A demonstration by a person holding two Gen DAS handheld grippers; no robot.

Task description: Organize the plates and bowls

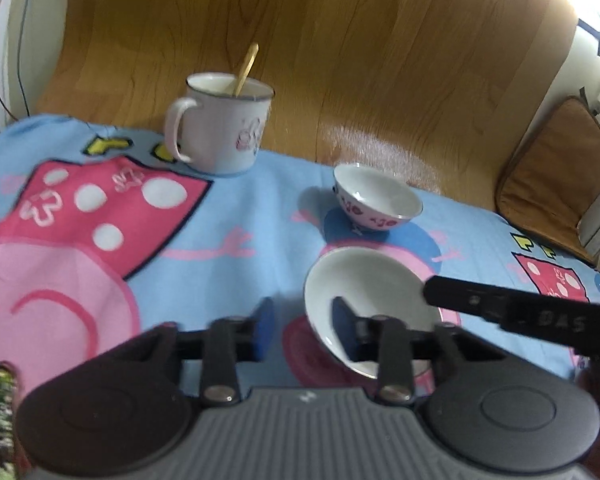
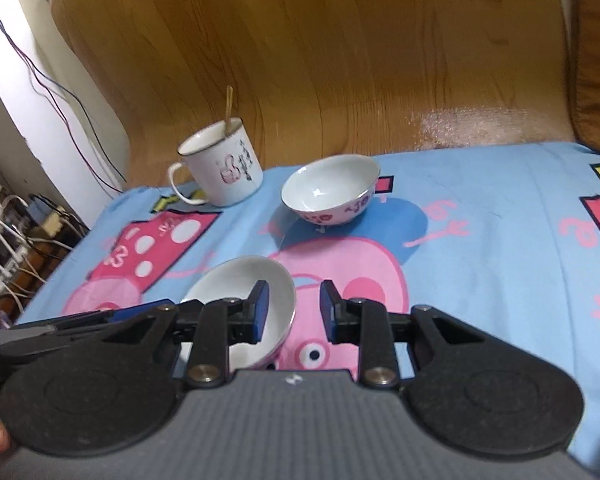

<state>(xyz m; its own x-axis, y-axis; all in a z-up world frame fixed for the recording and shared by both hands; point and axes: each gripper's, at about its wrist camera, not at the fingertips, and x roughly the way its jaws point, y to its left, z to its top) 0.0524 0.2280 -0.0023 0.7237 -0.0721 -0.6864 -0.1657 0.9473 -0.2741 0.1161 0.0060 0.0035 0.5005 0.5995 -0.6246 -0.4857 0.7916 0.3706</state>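
A plain white bowl (image 1: pixel 370 300) sits tilted on the blue cartoon cloth (image 1: pixel 240 220). My left gripper (image 1: pixel 304 330) is open, its jaws straddling the bowl's left rim, right finger inside. In the right wrist view the same bowl (image 2: pixel 246 288) lies between my right gripper's jaws; that gripper (image 2: pixel 294 312) is open, left finger inside the bowl, right finger outside its right rim. A patterned white bowl (image 1: pixel 376 200) with pink marks stands upright beyond; it also shows in the right wrist view (image 2: pixel 330 192).
A white enamel mug (image 1: pixel 220 124) with a wooden stick stands at the cloth's far edge, also in the right wrist view (image 2: pixel 220 172). Wooden floor (image 1: pixel 340 60) lies beyond. A brown cushion (image 1: pixel 556 176) is at right. Cables and plugs (image 2: pixel 16 224) lie at left.
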